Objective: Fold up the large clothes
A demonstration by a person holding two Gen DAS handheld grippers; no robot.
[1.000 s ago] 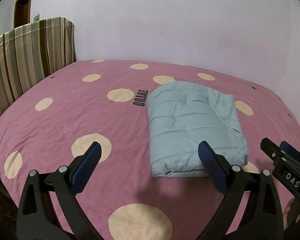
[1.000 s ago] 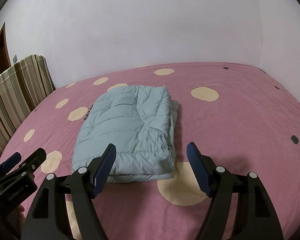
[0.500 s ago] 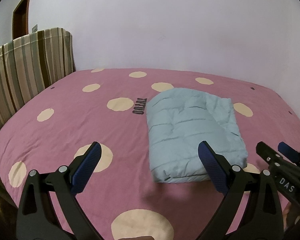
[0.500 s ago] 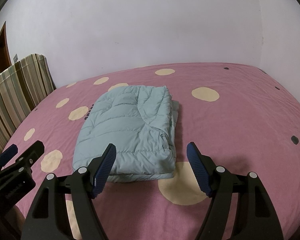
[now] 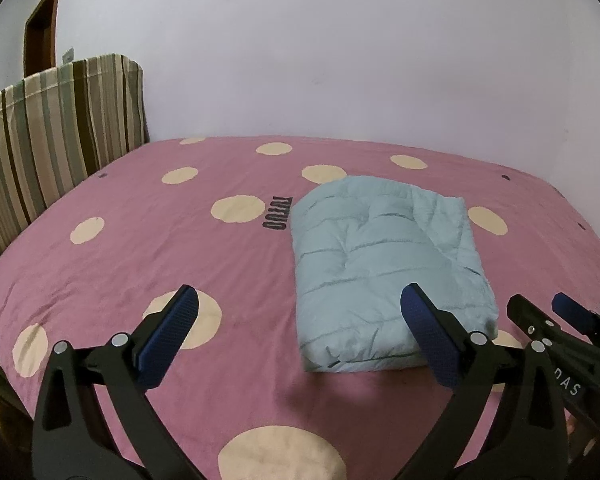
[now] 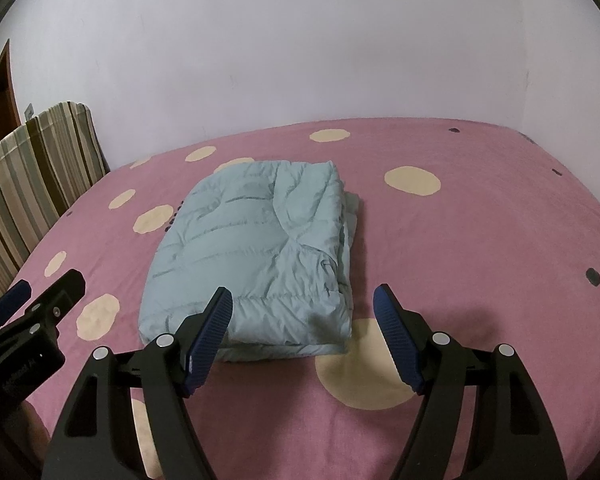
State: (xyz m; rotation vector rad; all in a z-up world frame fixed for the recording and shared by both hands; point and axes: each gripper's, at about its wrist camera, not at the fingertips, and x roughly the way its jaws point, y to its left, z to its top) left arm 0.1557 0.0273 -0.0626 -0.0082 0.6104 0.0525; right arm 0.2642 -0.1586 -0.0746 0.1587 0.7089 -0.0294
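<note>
The pale blue quilted puffer jacket (image 6: 252, 256) lies folded into a thick rectangle on the pink bedsheet with cream polka dots (image 6: 480, 248), toward the near middle of the bed, nothing holding it. The left hand-held gripper (image 5: 300, 330) hangs with its blue pads spread wide and empty, just short of the bundle's near edge; the right hand-held gripper (image 6: 302, 334) is likewise wide open and empty, above the near right corner. Judged risks: the puffy filling looks springy, so the top layer could creep open along the stepped right edge, where lower layers already stick out; a pad dipping in to tidy could snag the slippery shell and drag the whole bundle askew; a nudge on the soft bed could skew the stack. The sheet is lightly wrinkled, with dark printed lettering (image 5: 276, 214) beside the jacket's left side. A plain pale wall (image 5: 340, 60) runs behind, a striped brown-and-green upright cushion or headboard (image 5: 56, 136) stands at the left, with a brown door frame (image 5: 40, 36) behind it.
</note>
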